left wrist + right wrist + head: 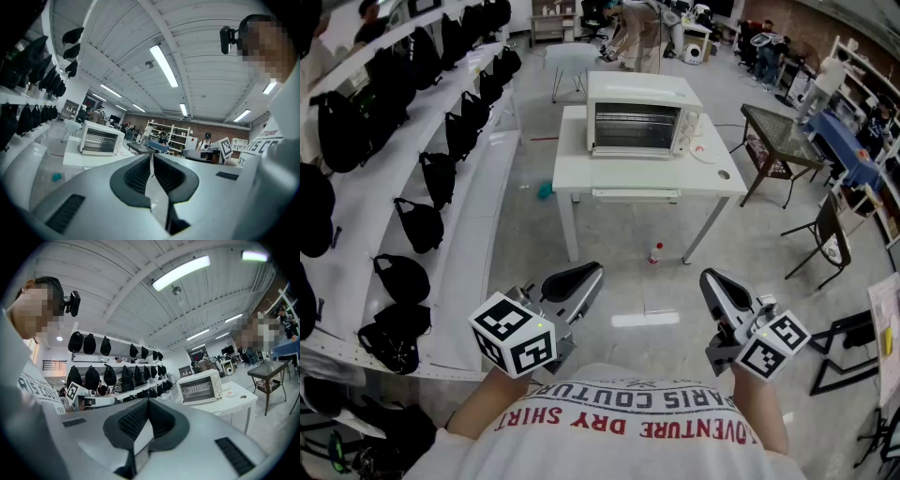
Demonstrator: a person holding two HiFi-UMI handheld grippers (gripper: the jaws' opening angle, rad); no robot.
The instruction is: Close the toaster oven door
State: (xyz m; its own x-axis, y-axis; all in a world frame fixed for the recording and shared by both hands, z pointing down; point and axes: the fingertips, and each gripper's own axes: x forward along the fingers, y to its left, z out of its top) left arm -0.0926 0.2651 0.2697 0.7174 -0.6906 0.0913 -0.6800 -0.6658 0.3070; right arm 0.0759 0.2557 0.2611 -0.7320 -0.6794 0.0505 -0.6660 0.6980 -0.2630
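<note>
Table [577, 174] is well ahead, oven [637, 117] on top. Door looks upright against the front, so I judge it closed and nothing left. Left gripper [589, 275] and right gripper [712, 281] sit at the body, jaws together, empty.

White bench [572, 178] mid-floor with a plate [705, 152] on its right end; a small bottle [655, 253] stands on the floor beneath, a teal scrap [545, 190] lies at its left. Shelves [478, 216] along the left wall carry black bags [420, 225]. Dark side table [778, 131] and folding chair [827, 239] at right.
</note>
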